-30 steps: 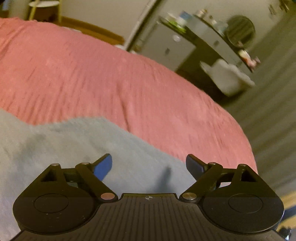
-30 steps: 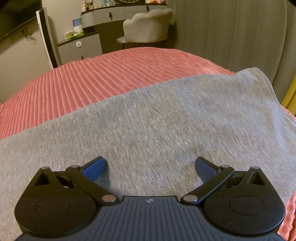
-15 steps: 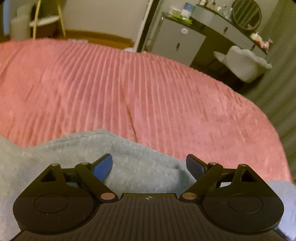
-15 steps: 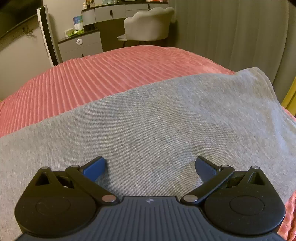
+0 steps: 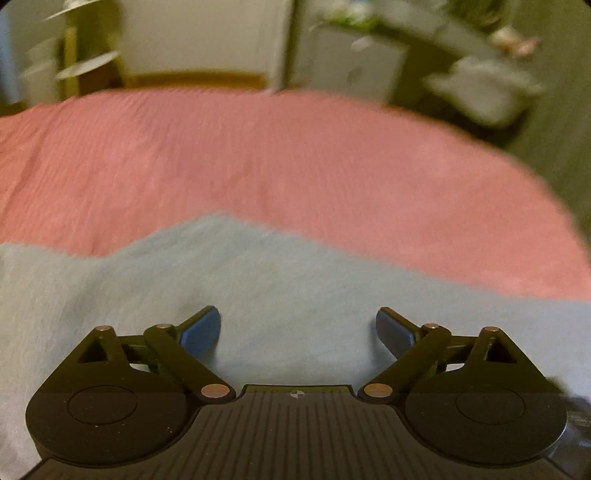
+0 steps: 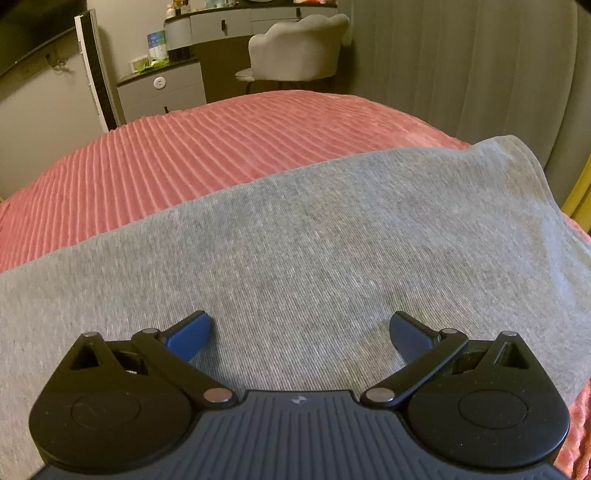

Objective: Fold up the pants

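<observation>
Jaws spread wide on both sides, nothing between them. Your left gripper [image 5: 298, 326] hangs over the grey knit pants [image 5: 280, 288], blue fingertips [image 5: 201, 328] apart, cloth showing in the gap. Whether the tips touch the fabric, the left view is too smeared to say.

Your right gripper [image 6: 301, 332] is released too, blue pads [image 6: 188, 332] well apart over the same grey knit pants [image 6: 295, 251]. Here the picture is sharp: the cloth lies flat under and ahead of your fingers, running from far left of the jaws across to the right, where a rounded corner ends up beyond your right finger.

Just past the pants, ahead of both grippers, you have the pink ribbed bedspread [image 6: 207, 147], and the garment rests on it. In the left view the pants' far edge rises to a low peak ahead of your left finger, with pink bedspread [image 5: 295, 158] beyond it.

Further out, ahead and left of your right jaws, a grey drawer cabinet [image 6: 162, 90] stands past the end of the bed, a white tower fan [image 6: 96, 70] just left of it. Straight ahead sits a pale scalloped-back chair [image 6: 295, 51] against a dark desk with grey drawers [image 6: 229, 26]. To the right, a grey pleated curtain [image 6: 461, 66] fills the background. In the left view, the background is only blur: a pale wall and vague furniture shapes.
</observation>
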A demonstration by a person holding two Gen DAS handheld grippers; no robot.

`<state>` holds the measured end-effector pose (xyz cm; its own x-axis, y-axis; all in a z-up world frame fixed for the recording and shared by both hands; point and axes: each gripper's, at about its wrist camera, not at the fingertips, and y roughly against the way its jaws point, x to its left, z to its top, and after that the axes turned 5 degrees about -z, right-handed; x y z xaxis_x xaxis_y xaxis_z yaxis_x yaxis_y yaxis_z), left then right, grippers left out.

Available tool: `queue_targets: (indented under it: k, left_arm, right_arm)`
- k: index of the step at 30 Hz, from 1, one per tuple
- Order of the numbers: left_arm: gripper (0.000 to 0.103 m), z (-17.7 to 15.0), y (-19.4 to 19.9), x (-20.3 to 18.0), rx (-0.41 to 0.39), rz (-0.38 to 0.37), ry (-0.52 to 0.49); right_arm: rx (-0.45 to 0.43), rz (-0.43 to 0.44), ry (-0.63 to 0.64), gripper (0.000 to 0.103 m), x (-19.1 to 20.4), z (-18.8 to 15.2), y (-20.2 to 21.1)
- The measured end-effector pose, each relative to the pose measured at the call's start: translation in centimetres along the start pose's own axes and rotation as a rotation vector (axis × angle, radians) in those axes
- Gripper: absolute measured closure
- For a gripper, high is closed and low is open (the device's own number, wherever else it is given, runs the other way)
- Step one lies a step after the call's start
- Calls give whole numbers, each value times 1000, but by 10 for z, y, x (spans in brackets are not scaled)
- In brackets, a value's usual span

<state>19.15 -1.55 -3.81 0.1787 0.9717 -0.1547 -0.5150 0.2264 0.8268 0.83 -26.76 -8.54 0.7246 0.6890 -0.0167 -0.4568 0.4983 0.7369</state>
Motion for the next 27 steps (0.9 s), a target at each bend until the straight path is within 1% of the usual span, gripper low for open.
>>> queue_targets:
  k: [1, 2, 4, 9, 12, 15, 17, 18, 20, 22, 25, 27]
  left_arm:
    - [8, -2, -3, 2, 6, 47, 0]
    - [8, -5, -1, 4, -11, 58, -7]
    - [8, -13, 11, 5, -39, 52, -16]
    - [8, -51, 39, 11, -21, -2, -4]
    - [8, -75, 49, 13, 7, -32, 16]
    - [7, -97, 59, 14, 6, -60, 44]
    - [7, -111, 58, 14, 30, -72, 54]
    - [7, -117, 57, 13, 44, -67, 46]
    - [7, -125, 61, 6, 32, -39, -4]
    - [7, -128, 65, 3, 18, -48, -32]
    - [7, -128, 66, 7, 30, -72, -12]
    - [7, -125, 65, 12, 37, -80, 7]
  right_arm:
    - [0, 3, -1, 0, -1, 0, 0]
    - [0, 7, -3, 0, -2, 0, 1]
    - [0, 13, -9, 0, -3, 0, 1]
    - [2, 12, -8, 0, -3, 1, 1]
    - [5, 16, -13, 0, -4, 1, 2]
    - [17, 24, -11, 0, -6, 2, 3]
    - [36, 26, 9, 0, -5, 2, 5]
    - [50, 27, 18, 0, -4, 2, 6]
    - [99, 27, 41, 0, -2, 3, 12]
    - [164, 25, 71, 0, 2, 4, 22]
    - [251, 5, 143, 0, 12, -3, 33]
    - [289, -31, 238, 0, 24, -12, 38]
